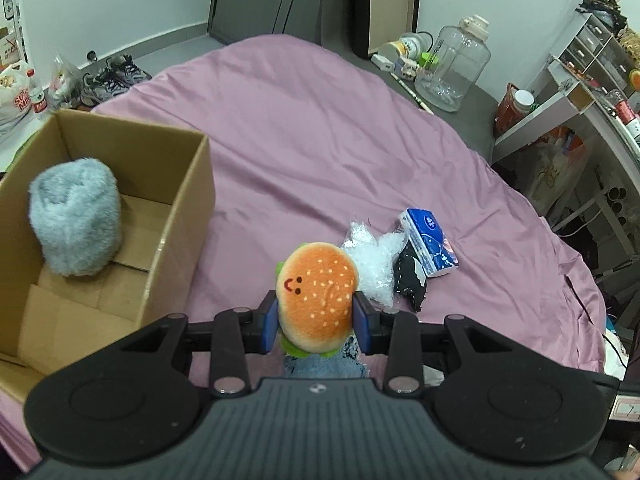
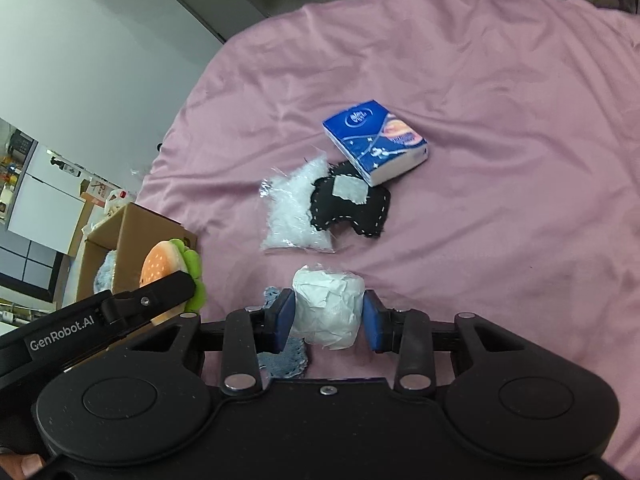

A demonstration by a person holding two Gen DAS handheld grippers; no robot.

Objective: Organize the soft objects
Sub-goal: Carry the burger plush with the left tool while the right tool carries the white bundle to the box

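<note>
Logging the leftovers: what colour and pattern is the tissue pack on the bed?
Tissue pack: blue with white sides, space-themed print; best in the right wrist view.

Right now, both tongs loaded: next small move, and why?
Probably carry the left tongs over the open cardboard box and release. They are shut on the burger plush, the box is close by with a grey fluffy roll already inside. The right tongs grip the white wad, and could follow.
</note>
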